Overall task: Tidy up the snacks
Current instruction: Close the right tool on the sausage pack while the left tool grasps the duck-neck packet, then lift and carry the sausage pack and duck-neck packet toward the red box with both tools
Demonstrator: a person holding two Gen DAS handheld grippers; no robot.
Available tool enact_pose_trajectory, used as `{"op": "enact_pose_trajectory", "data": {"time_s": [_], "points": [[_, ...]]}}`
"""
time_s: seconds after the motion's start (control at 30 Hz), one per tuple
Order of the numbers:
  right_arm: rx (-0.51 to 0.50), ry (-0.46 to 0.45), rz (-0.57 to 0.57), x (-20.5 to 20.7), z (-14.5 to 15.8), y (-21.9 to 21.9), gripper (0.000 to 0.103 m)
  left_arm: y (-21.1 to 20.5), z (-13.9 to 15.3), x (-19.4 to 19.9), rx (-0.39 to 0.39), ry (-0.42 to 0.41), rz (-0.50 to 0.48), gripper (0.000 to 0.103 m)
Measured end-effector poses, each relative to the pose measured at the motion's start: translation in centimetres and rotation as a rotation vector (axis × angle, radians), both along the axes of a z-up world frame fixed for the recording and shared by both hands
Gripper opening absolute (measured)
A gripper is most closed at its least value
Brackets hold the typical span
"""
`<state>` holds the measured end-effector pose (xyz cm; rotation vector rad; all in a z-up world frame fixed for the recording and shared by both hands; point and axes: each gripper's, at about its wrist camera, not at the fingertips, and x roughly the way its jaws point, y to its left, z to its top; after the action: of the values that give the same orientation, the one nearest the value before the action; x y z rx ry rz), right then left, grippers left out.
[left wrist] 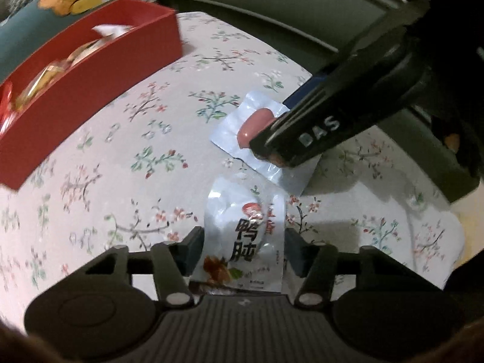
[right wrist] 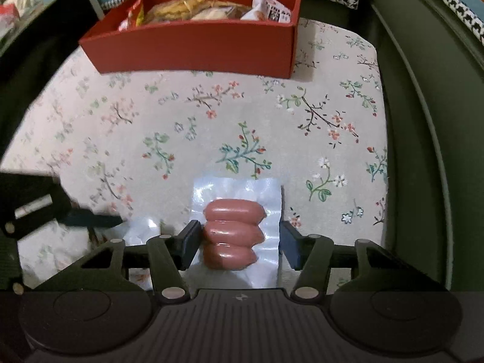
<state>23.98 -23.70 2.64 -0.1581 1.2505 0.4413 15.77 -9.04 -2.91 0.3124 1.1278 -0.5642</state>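
Two grippers are over the flowery cloth [right wrist: 272, 115], each straddling a snack. Left gripper [left wrist: 243, 248] has its fingers spread partway with a silver packet [left wrist: 245, 220] (black Chinese lettering) sitting between them; can't tell if the pads actually touch it. Right gripper [right wrist: 240, 242] is spread wider around a clear sausage pack [right wrist: 233, 233], left pad right against the sausages, right pad just off the plastic. Red box [right wrist: 193, 51] of snacks sits at the far side.
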Motion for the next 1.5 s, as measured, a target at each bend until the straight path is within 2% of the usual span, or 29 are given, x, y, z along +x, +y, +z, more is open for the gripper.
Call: {"op": "enact_pose_trajectory", "data": {"time_s": [0.07,0.1,0.3,0.37,0.5,0.63,0.67,0.7,0.73,0.8,0.87,1.0,1.13,1.3,1.33,1.4,1.47,1.5], "points": [[0.008,-0.018,-0.008,0.0,0.6,-0.1,0.052,0.5,-0.1,-0.2,0.001,-0.002,0.037,0.085],[0.01,-0.024,-0.014,0.0,0.7,-0.1,0.051,0.7,-0.1,-0.3,0.005,-0.003,0.048,0.085],[0.019,-0.018,-0.026,0.3,0.4,-0.1,0.055,2.0,-0.2,-0.8,-0.003,0.006,0.103,0.085],[0.015,-0.012,-0.028,0.3,0.1,-0.1,0.064,2.1,-0.2,-0.7,-0.005,-0.002,0.113,0.085],[0.009,0.008,-0.02,0.3,-0.6,0.2,0.072,1.7,-0.4,0.3,-0.017,0.009,0.145,0.086],[0.004,0.001,0.0,0.1,-1.0,0.8,0.084,0.4,-0.9,1.6,0.009,-0.012,0.151,0.103],[0.009,0.005,0.001,0.1,-1.1,0.9,0.091,0.0,-1.2,1.8,0.029,-0.027,0.154,0.103],[0.017,0.01,0.007,0.1,-1.2,1.1,0.092,-0.2,-1.4,1.9,0.036,-0.037,0.159,0.103],[0.007,0.006,0.018,0.0,-1.3,1.3,0.09,-0.1,-1.4,1.9,0.028,-0.04,0.168,0.103],[-0.041,-0.015,0.032,-0.2,-1.2,1.7,0.079,0.1,-1.1,1.8,0.019,-0.037,0.175,0.103],[-0.049,-0.017,0.024,-0.1,-0.8,1.4,0.074,0.9,-0.4,1.8,-0.005,-0.027,0.202,0.075],[-0.035,-0.016,0.009,-0.2,-0.4,0.6,0.074,3.0,0.3,2.1,-0.08,0.03,0.268,0.067],[0.007,-0.049,-0.022,-0.1,1.0,-0.1,0.074,3.8,1.2,2.1,-0.103,0.017,0.284,0.059],[0.045,-0.08,-0.035,0.3,2.3,0.1,0.074,4.5,1.7,2.2,-0.128,0.017,0.302,0.056],[0.05,-0.082,-0.035,0.3,2.4,0.2,0.074,4.4,1.7,2.2,-0.129,0.019,0.299,0.056],[0.048,-0.084,-0.029,0.4,2.3,0.5,0.074,4.2,1.1,2.3,-0.115,0.034,0.293,0.065],[0.045,-0.081,-0.025,0.4,2.1,0.5,0.074,4.3,0.5,2.6,-0.105,0.053,0.311,0.083],[0.043,-0.078,-0.022,0.3,2.1,0.6,0.074,4.3,0.2,2.8,-0.088,0.054,0.31,0.088]]}}
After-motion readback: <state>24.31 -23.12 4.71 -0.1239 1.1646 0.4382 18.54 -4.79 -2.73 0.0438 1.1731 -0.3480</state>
